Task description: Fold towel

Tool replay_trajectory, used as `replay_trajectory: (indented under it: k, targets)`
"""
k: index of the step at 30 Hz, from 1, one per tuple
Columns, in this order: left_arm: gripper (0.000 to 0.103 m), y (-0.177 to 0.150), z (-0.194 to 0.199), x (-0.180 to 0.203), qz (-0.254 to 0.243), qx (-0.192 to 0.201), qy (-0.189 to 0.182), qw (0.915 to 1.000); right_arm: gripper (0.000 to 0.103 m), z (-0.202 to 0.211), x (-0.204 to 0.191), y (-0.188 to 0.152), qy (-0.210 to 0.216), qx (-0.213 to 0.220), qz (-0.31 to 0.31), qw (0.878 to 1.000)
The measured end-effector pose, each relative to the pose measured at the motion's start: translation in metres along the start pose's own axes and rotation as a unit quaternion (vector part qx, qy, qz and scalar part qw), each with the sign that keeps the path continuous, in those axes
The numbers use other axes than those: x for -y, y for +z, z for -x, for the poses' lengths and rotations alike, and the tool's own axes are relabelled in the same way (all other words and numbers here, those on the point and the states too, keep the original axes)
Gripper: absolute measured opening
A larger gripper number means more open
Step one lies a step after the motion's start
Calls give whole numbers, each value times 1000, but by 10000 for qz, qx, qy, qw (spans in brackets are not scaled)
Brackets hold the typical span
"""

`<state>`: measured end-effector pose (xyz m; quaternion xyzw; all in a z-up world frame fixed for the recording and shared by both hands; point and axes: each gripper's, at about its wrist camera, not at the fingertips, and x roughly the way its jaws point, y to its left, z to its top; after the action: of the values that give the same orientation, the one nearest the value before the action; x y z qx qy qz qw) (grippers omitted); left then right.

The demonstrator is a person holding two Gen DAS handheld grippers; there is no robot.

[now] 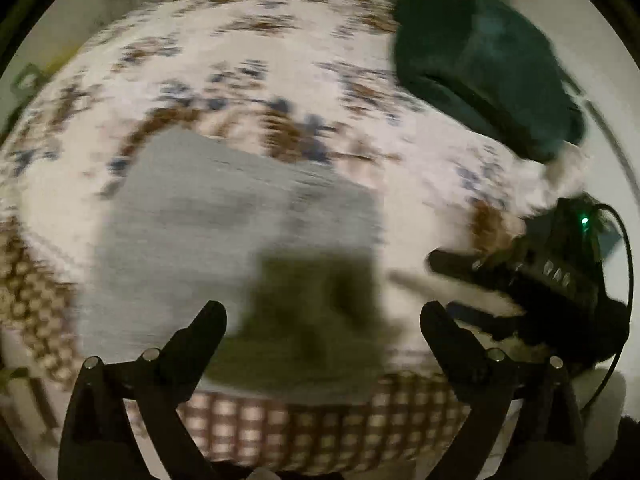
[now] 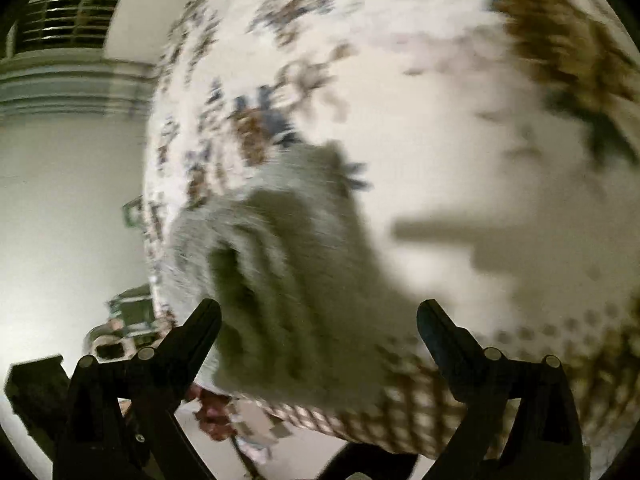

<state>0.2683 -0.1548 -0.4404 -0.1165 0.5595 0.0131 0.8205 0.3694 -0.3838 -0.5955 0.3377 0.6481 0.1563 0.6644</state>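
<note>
A grey towel (image 1: 208,220) lies flat on a floral bedspread (image 1: 256,60), blurred by motion. My left gripper (image 1: 322,314) hovers above the towel's near edge, open, nothing between its fingers. In the left wrist view my right gripper (image 1: 460,280) shows at the right of the towel, over the bedspread, with a green light on its body. In the right wrist view the towel (image 2: 280,248) lies ahead and left of my right gripper (image 2: 318,312), which is open and empty. The gripper shadows fall on the towel and the bedspread (image 2: 460,140).
A dark green folded cloth (image 1: 480,64) lies at the back right of the bed. The bedspread's checked border (image 1: 304,428) hangs over the near edge. Pale floor (image 2: 60,200) and a louvred window (image 2: 68,20) lie left of the bed.
</note>
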Motion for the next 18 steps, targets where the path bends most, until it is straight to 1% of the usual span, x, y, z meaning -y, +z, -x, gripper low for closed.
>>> replay_trajectory:
  k: [2,4,6,7,8,9,10,11,12,14,16,17,18]
  targets:
    - [99,6,5,-28,164,25,385,9991,100,-23,-16,8,235,-118,72,9996]
    - [99,15,3,-60,315,19,857,9958,100,-48,-29,16,469,-265,61,9985]
    - [99,20,-2,-88,447,-68,1192,9918,100,-70,-40,19,554,-373,51,9978]
    - [99,22,-6,-104,554,-141,1360,9891,99,-75,-44,20,505,-393,71,9979]
    - [99,23,-8,-115,615,-185,1426,9877,87,-79,-49,19,427,-423,122,9981]
    - [99,24,-12,-126,664,-227,1508,9861,50,-80,-55,18,347,-357,205,9985]
    - [99,24,-14,-135,705,-278,1601,9842,40,-79,-61,17,179,-283,319,9989]
    - [99,25,-17,-144,745,-313,1614,9836,39,-75,-65,16,62,-220,388,9990]
    - [99,26,-18,-150,778,-338,1580,9838,36,-66,-68,17,67,-99,386,9992]
    - [99,29,-20,-159,867,-343,1478,9846,34,-47,-69,19,159,47,310,9994]
    - [99,32,-25,-164,883,-371,1373,9859,34,-20,-67,24,198,307,254,9990]
    - [99,33,-29,-164,880,-394,1349,9861,34,-13,-65,27,113,378,234,9989]
    - [99,34,-34,-165,887,-436,1309,9865,34,-6,-58,33,-118,490,194,9985]
